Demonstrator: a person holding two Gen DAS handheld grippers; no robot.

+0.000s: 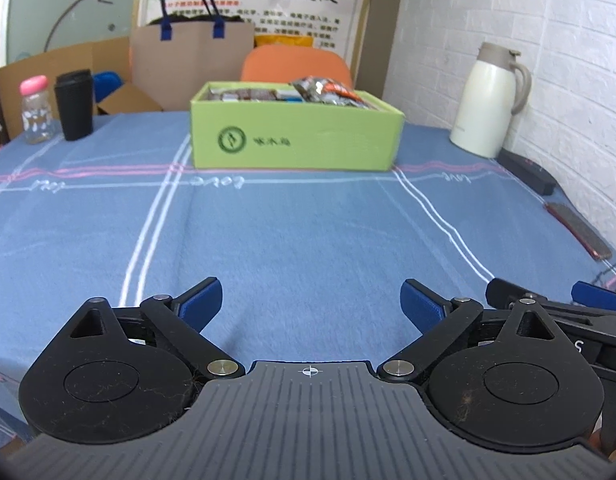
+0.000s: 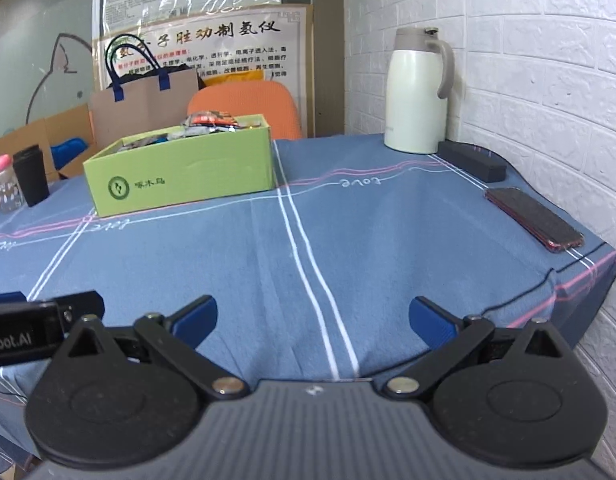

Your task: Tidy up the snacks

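Blue checked tablecloth beside white brick wall.

A white brick-pattern wall stands on the right. A soft orange chair sits behind the blue checked tablecloth.

Bright, even indoor light; soft shadows; slight blur; fisheye bending at edges.

matt green cardboard box, woven blue cloth tablecloth, glossy cream jug, crinkly foil packet
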